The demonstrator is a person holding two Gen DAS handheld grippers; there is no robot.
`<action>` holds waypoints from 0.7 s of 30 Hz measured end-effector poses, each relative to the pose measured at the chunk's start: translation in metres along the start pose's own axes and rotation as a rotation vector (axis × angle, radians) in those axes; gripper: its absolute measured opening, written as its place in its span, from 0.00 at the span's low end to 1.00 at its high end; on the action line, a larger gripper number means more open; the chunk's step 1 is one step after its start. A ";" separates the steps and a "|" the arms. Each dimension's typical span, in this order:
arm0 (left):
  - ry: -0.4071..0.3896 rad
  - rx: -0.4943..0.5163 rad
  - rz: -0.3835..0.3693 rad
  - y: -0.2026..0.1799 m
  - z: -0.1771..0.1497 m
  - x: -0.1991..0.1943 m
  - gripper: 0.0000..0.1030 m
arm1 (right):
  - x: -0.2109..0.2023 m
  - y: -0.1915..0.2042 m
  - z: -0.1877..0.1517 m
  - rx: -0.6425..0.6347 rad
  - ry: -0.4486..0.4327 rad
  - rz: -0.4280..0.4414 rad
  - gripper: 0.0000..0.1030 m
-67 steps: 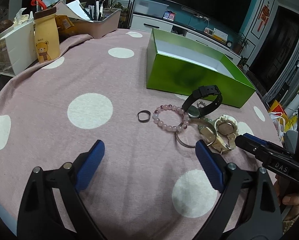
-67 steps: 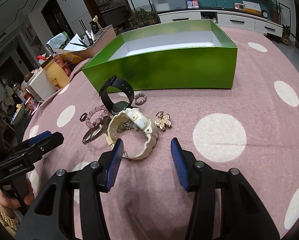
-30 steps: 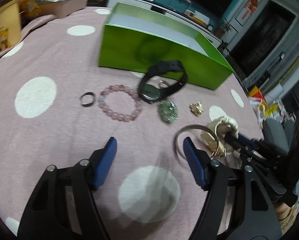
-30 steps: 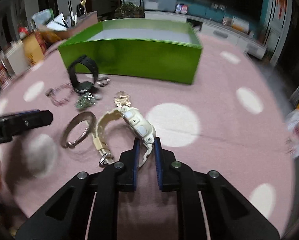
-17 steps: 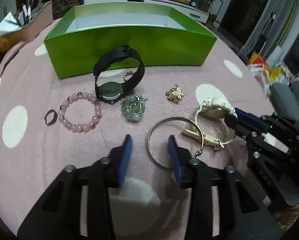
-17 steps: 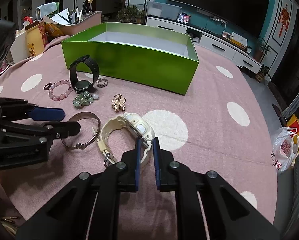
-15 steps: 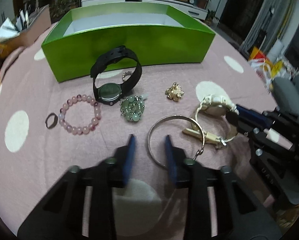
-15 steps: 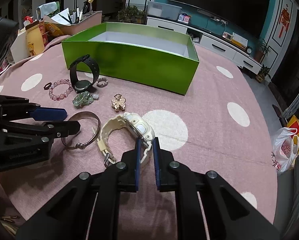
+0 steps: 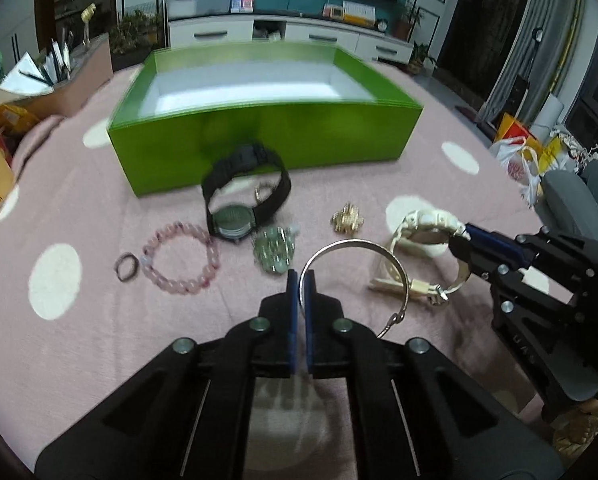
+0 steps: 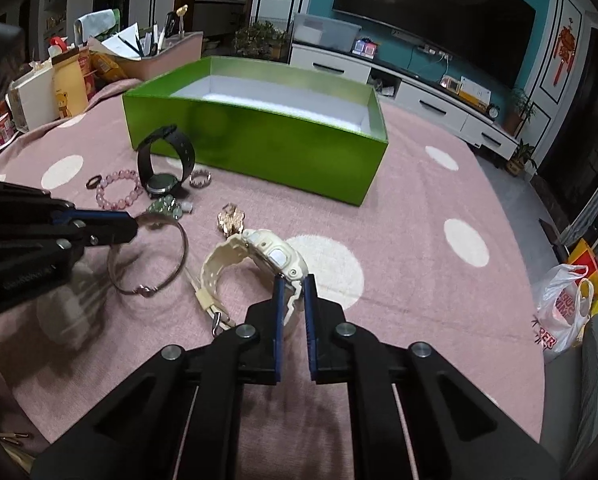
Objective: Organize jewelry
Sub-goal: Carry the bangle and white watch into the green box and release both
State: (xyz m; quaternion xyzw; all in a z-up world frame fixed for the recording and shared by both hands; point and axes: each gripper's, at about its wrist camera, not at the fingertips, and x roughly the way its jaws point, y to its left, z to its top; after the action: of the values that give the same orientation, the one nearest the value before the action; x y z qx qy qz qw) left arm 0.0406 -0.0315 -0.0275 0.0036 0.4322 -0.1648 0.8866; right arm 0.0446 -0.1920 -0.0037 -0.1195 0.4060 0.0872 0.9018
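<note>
— Two pieces are already clamped: the silver bangle (image 9: 355, 264) by its near rim in the left hand-held gripper (image 9: 297, 280), whose jaws have just been closing onto it, and the cream watch (image 10: 259, 264) by its strap in the right hand-held gripper (image 10: 291, 286).

— And the green box (image 9: 259, 140)?

— It is seen straight ahead of both on the counter (image 10: 439, 300), long axis lying crosswise — the left hand-held gripper is judged slightly nearer it.

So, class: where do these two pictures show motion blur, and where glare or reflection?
Left wrist view: the green box is smeared along its rim, its glossy front mirroring the black watch. Right wrist view: the metal bangle is streaked, the rest sharp.
</note>
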 end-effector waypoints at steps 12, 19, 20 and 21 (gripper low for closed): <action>-0.127 -0.006 0.046 0.010 0.039 -0.050 0.02 | -0.030 -0.014 0.034 -0.009 -0.126 -0.019 0.09; -0.184 -0.028 0.087 0.023 0.077 -0.061 0.02 | -0.042 -0.028 0.066 0.004 -0.215 -0.036 0.09; -0.187 -0.035 0.092 0.026 0.083 -0.061 0.02 | -0.042 -0.030 0.072 0.008 -0.226 -0.037 0.09; -0.190 -0.040 0.100 0.029 0.090 -0.060 0.02 | -0.042 -0.031 0.075 0.011 -0.232 -0.038 0.09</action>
State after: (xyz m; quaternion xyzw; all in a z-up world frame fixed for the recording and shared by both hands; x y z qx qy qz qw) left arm 0.0839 0.0003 0.0708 -0.0080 0.3486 -0.1112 0.9306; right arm 0.0786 -0.2029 0.0806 -0.1114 0.2972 0.0814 0.9448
